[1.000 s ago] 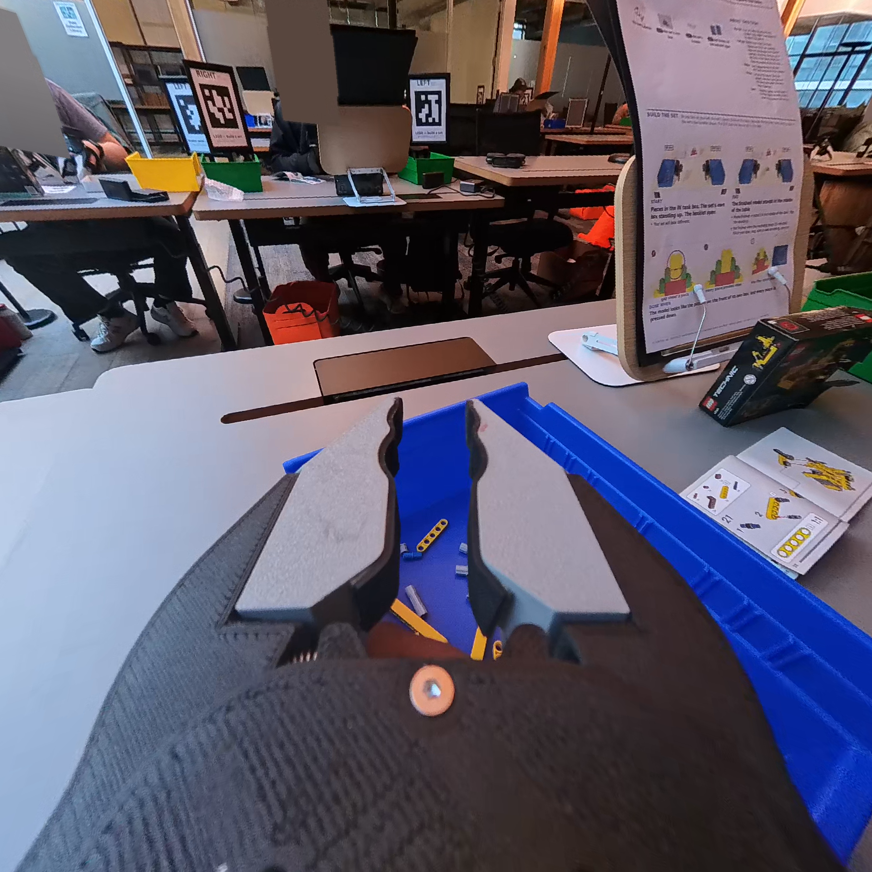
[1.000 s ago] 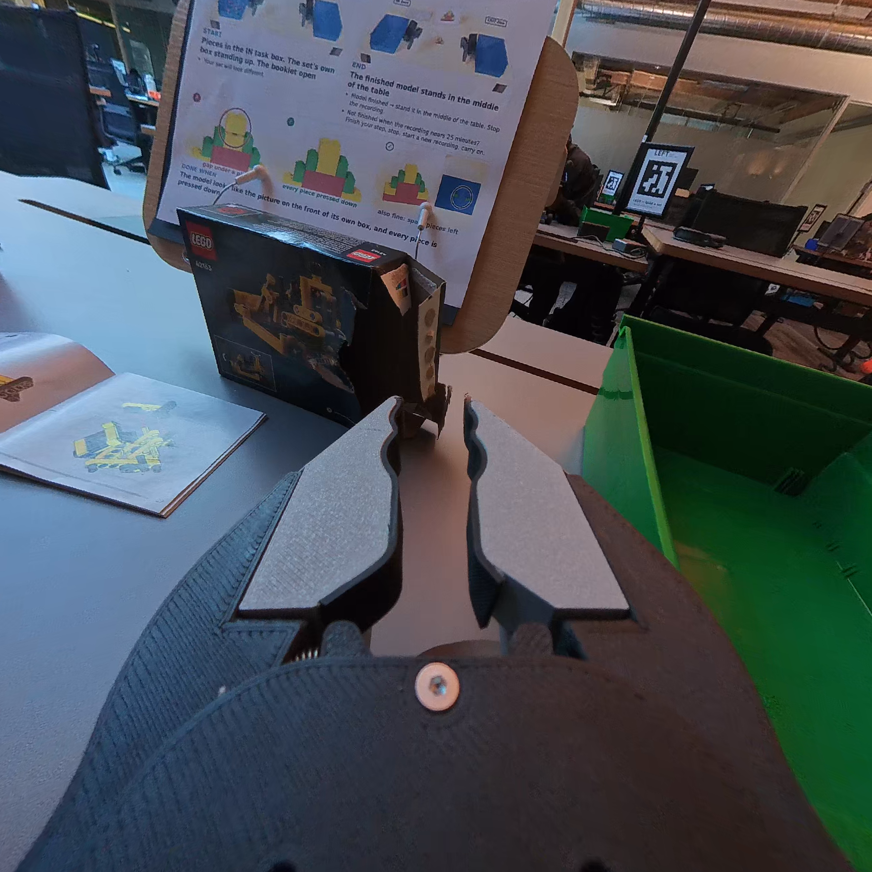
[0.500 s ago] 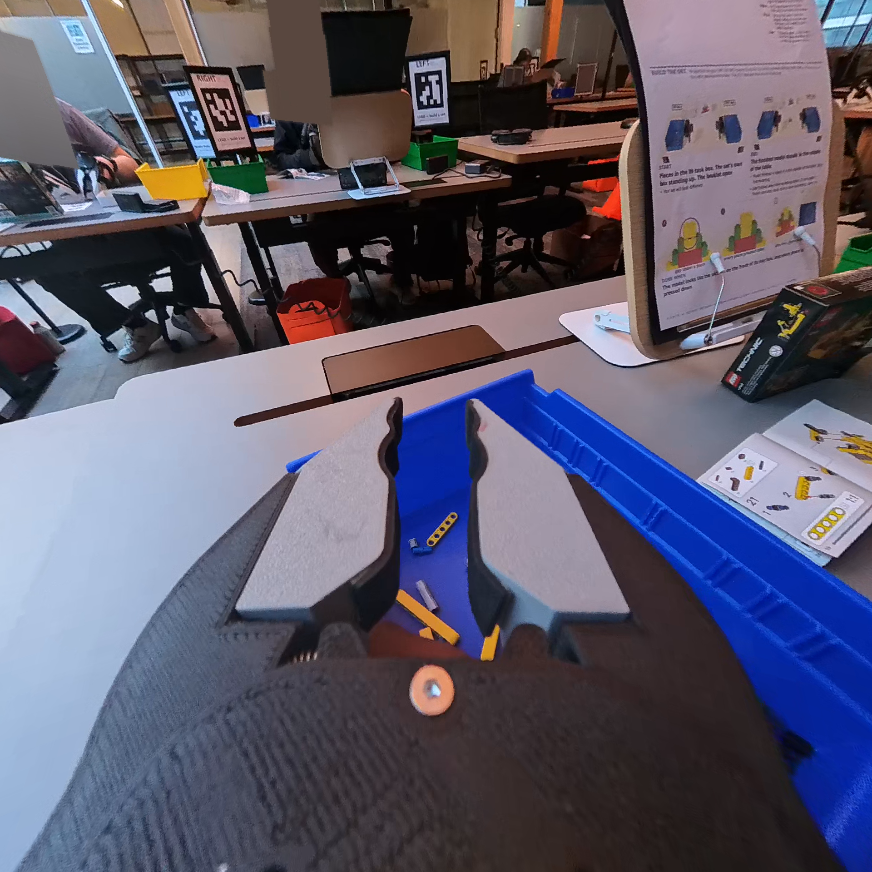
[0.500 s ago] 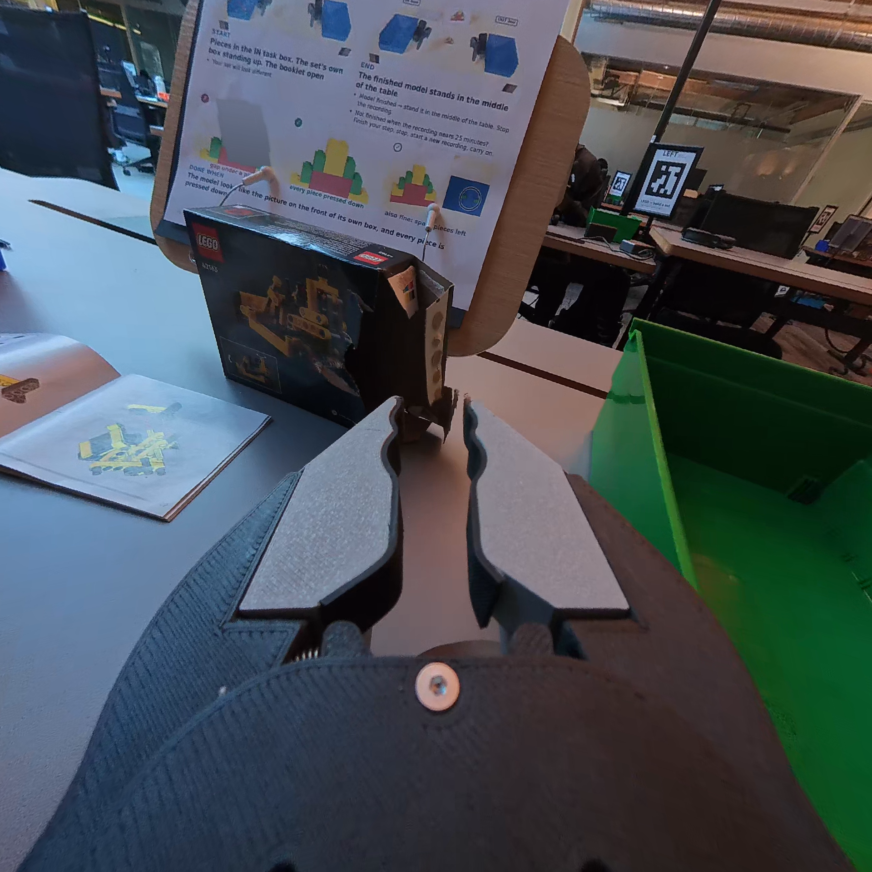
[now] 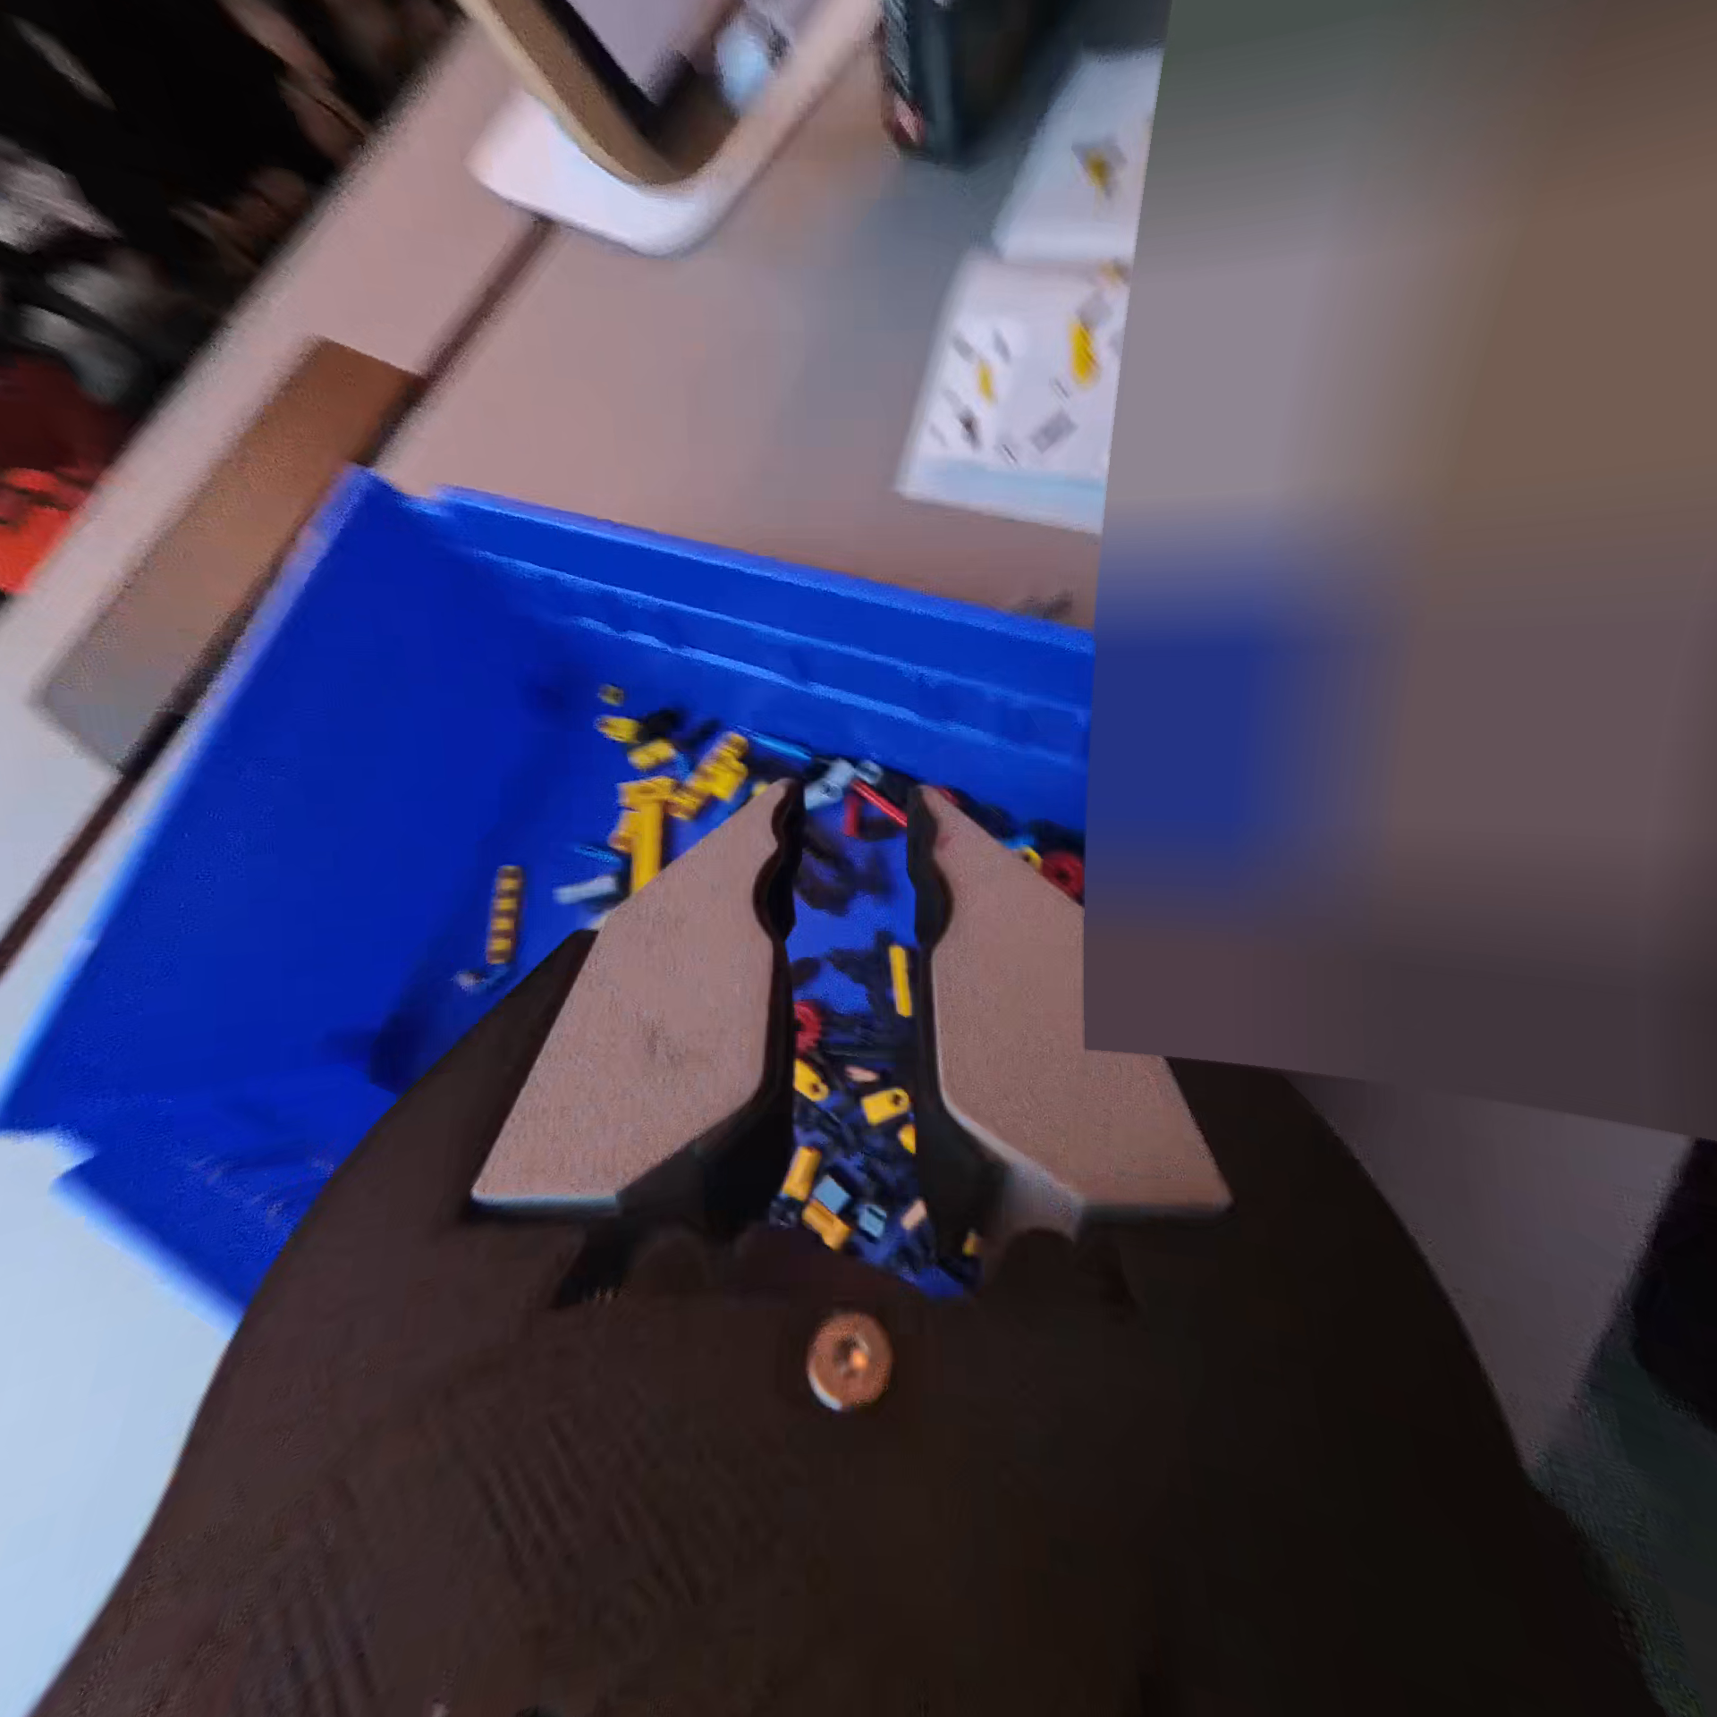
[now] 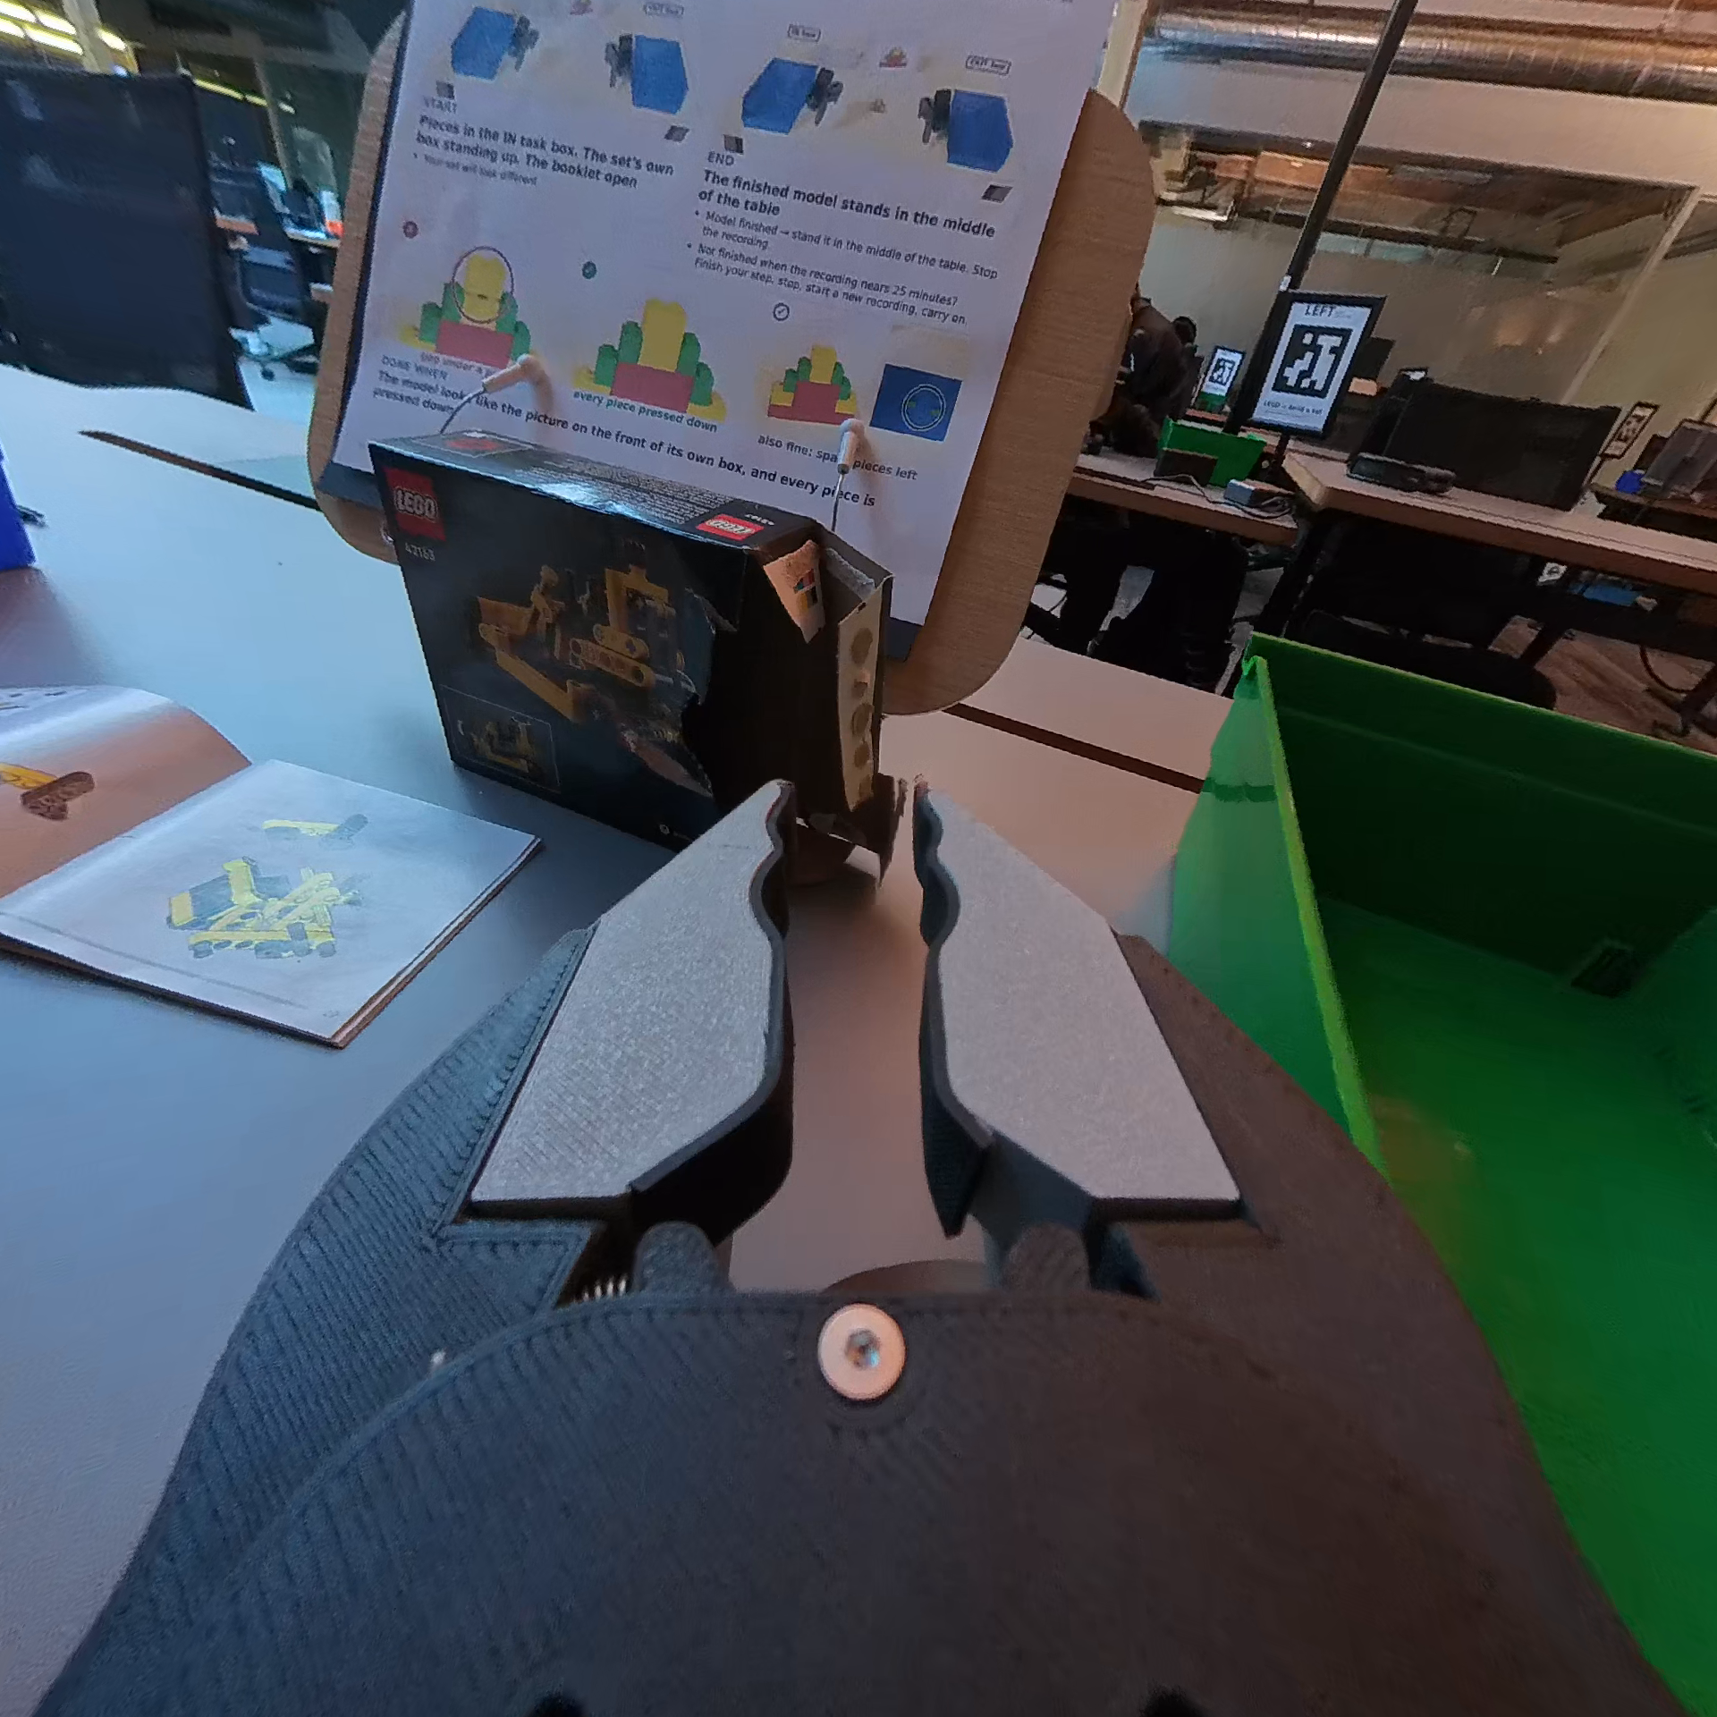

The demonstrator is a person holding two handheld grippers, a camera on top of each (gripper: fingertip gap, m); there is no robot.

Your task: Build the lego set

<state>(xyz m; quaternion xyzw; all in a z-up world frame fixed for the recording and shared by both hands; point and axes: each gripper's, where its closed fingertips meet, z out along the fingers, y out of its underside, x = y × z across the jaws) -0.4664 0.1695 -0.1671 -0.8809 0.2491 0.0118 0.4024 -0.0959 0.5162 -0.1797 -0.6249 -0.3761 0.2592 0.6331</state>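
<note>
Only the left hand-held gripper (image 5: 850, 808), empty and slightly parted, sees the blue bin (image 5: 307, 836) of loose pieces (image 5: 688, 790).

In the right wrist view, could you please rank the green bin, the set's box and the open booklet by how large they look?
1. green bin, nearest, cropped
2. box
3. booklet, cropped; close to the box, so unsure

On the table (image 6: 232, 595) we list: the set's box (image 6: 595, 641) upright before the instruction board (image 6: 743, 232); the open booklet (image 6: 260, 892) flat to the box's left; an open bin (image 6: 1254, 836) to its right; loose pieces (image 5: 688, 790) inside the parts bin (image 5: 372, 743), left of the booklet.
</note>
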